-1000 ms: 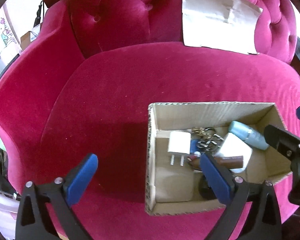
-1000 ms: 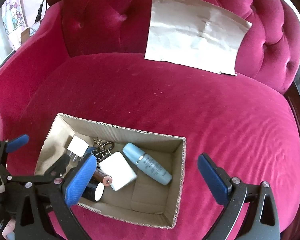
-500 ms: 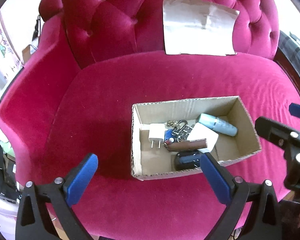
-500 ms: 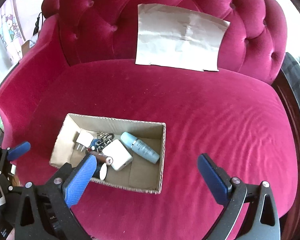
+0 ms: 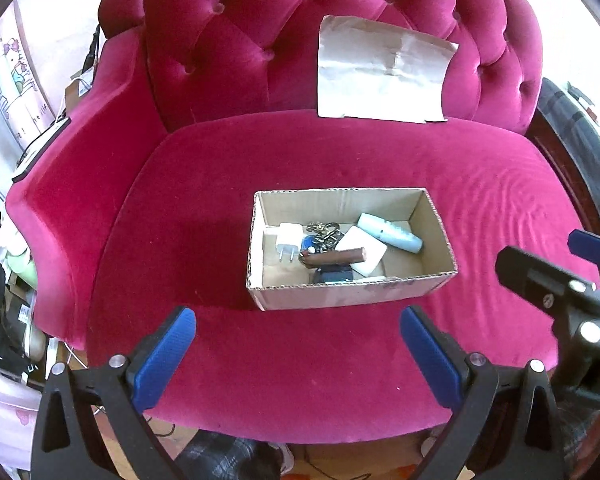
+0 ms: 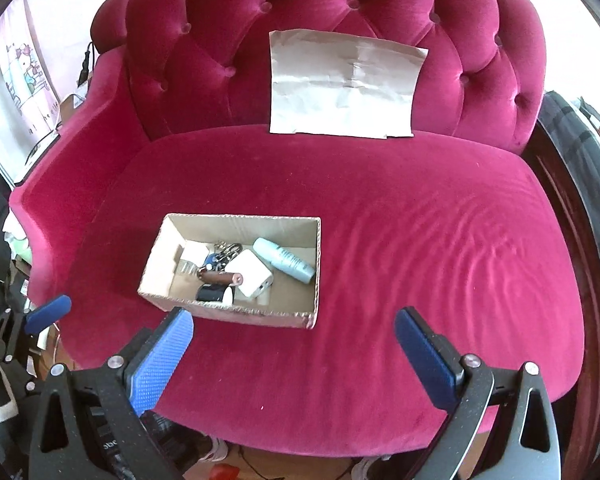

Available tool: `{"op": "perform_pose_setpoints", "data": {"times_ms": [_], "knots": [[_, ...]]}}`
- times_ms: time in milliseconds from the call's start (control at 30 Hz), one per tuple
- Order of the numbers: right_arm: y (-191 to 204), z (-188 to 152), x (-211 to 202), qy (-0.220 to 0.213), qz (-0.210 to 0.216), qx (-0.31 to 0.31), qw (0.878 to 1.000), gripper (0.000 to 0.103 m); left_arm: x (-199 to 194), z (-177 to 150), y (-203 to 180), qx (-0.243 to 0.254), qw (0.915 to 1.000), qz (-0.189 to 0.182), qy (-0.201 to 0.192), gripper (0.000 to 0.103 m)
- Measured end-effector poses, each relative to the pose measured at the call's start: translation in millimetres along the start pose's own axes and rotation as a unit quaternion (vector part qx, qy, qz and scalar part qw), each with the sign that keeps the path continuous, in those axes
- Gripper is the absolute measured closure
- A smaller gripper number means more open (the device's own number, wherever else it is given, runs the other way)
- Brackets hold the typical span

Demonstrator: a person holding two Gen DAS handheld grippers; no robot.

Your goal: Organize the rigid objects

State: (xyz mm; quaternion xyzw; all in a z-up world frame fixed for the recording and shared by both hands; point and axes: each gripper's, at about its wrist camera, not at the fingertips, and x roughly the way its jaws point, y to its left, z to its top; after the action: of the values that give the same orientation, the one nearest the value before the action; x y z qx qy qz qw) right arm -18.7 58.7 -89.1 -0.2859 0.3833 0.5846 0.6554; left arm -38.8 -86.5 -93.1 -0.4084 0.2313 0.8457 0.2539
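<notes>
An open cardboard box (image 5: 340, 294) (image 6: 236, 312) sits on the red velvet seat. Inside lie a white plug charger (image 5: 289, 238), a key bunch (image 5: 322, 234), a white square adapter (image 5: 364, 254), a pale blue bottle (image 5: 390, 232) (image 6: 284, 260), a brown stick (image 5: 334, 258) and a dark round thing (image 5: 334, 275). My left gripper (image 5: 298, 354) is open and empty, in front of the box. My right gripper (image 6: 294, 356) is open and empty, in front and to the right of the box.
A creased sheet of paper (image 5: 384, 76) (image 6: 344, 88) leans on the tufted backrest (image 5: 240, 40). The seat's front edge (image 5: 300, 428) lies just under the grippers. Clutter stands on the floor at the left (image 5: 16, 300). A dark wooden frame (image 6: 572, 220) runs along the right.
Both grippers have pulled back and up from the box, so the box looks smaller and farther. Both stayed open and empty. The box contents have not moved.
</notes>
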Motion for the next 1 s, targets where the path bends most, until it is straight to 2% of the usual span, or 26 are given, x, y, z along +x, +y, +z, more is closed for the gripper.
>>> {"op": "perform_pose_setpoints", "data": {"times_ms": [467, 1000], "knots": [[4, -14, -24, -0.007, -0.007, -0.009, 1.0, 0.0, -24, -2, -15, 0.003, 0.9999, -0.014, -0.009, 0.0], [1, -12, -28, -0.012, -0.005, -0.008, 1.0, 0.0, -28, 3, -19, 0.003, 0.9998, -0.018, -0.005, 0.0]]}}
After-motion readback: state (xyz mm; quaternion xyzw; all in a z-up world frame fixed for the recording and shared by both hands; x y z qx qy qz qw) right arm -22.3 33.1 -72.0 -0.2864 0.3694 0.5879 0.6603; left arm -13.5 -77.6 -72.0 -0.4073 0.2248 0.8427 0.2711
